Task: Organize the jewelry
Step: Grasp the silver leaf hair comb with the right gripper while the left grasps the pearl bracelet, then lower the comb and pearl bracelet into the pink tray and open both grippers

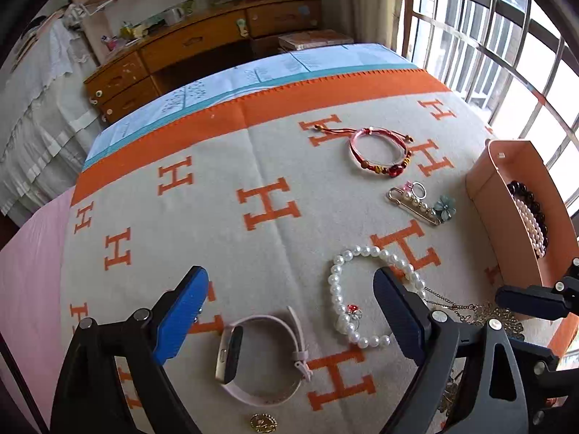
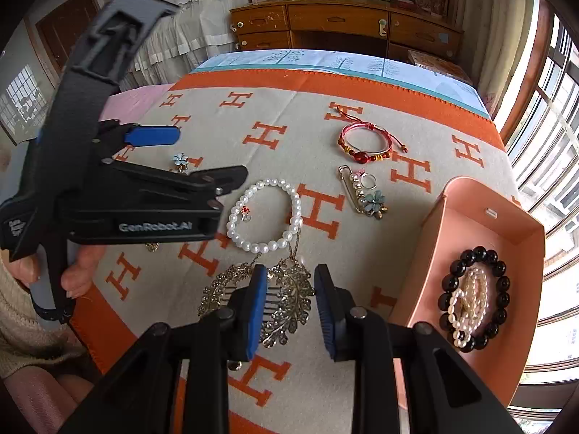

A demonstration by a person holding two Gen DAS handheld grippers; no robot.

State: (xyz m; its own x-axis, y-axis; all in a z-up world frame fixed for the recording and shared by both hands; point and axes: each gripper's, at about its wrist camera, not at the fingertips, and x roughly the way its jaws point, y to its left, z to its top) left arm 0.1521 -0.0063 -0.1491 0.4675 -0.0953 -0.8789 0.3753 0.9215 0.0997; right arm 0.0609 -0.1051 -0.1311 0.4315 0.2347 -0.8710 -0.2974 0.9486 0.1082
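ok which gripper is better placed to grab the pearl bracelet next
Left, probably. The left gripper is wide open, and one of its fingers overlaps the pearl bracelet. The right gripper has narrower, empty jaws over the leaf-shaped comb, nearer the box.

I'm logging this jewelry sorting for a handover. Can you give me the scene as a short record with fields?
surface: H-patterned blanket
box: orange box holding a black bead bracelet and small pearl strands
loose: white pearl bracelet, red cord bracelet, pearl safety-pin brooch, pink watch, leaf comb
left gripper: open, empty
right gripper: part open, empty, above the comb
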